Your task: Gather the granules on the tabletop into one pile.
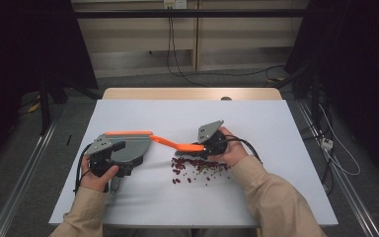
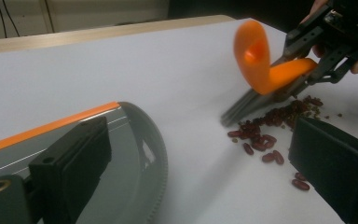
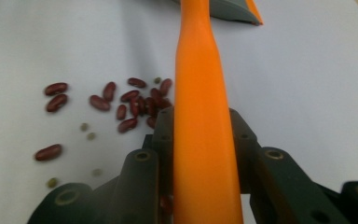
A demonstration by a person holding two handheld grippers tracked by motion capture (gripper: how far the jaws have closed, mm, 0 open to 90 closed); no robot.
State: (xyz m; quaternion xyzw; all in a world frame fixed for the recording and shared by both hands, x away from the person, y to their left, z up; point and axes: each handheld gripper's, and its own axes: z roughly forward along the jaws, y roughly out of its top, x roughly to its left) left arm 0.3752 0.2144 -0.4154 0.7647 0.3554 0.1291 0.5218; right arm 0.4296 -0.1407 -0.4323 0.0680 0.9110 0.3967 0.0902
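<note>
A grey dustpan (image 1: 131, 148) with an orange rim lies on the white table (image 1: 276, 128) at the left. My left gripper (image 1: 122, 158) rests over its near end. In the left gripper view the jaws stand wide apart (image 2: 200, 135), one over the dustpan (image 2: 130, 154), the other over bare table. My right gripper (image 1: 202, 147) is shut on the orange handle of a brush (image 1: 177, 144), which runs between its jaws (image 3: 203, 116). The grey bristles (image 2: 247, 105) touch a pile of dark red beans (image 1: 197, 165) (image 2: 261, 135) (image 3: 130, 100).
A few small green beans (image 3: 91, 136) lie among the red ones. The table's wooden back edge (image 1: 192, 93) is beyond the white sheet. Cables trail on the floor (image 1: 217, 74) behind, and metal rails run along both sides.
</note>
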